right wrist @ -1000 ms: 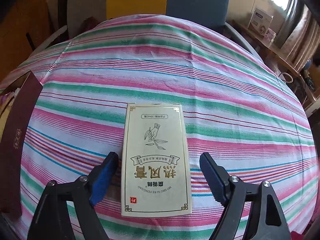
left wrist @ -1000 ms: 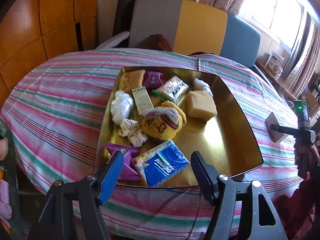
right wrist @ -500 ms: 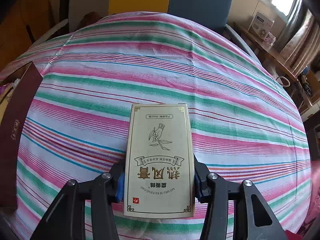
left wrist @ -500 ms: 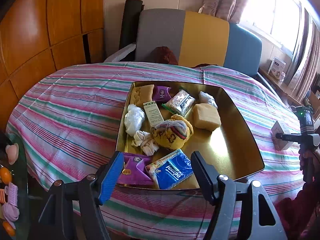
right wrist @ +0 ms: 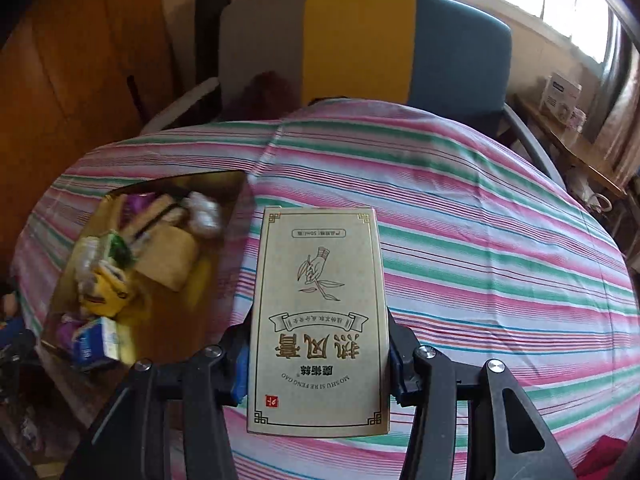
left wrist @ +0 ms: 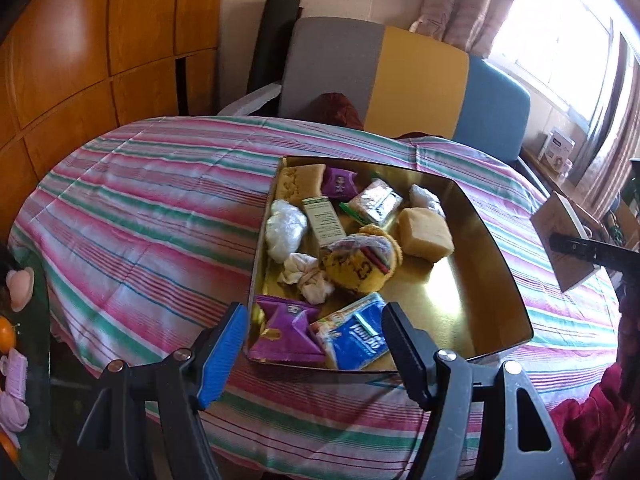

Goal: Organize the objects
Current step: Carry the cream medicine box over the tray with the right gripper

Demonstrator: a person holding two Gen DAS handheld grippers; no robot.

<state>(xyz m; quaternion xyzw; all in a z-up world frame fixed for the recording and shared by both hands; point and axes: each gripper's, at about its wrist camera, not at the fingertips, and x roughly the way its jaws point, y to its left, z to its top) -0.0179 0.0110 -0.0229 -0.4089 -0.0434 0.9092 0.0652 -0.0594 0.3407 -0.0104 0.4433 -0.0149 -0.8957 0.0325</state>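
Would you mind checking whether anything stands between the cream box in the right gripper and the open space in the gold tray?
Nothing visible does. The right gripper holds the cream box over bare striped tablecloth, and the gold tray is bare on its near right side.

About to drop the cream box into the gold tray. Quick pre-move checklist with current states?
1. Right tongs shut on the cream box, pads on both long edges: ok.
2. Box lifted clear of the striped tablecloth: ok; the left wrist view shows it in the air.
3. Free floor in the gold tray on its right side, by the yellow plush and sponge block: ok.
4. Left tongs open, holding nothing, hovering over the tray's near edge: ok.
5. Left tongs out of the box's path: cannot tell.
6. Grip firmness against slipping: cannot tell.
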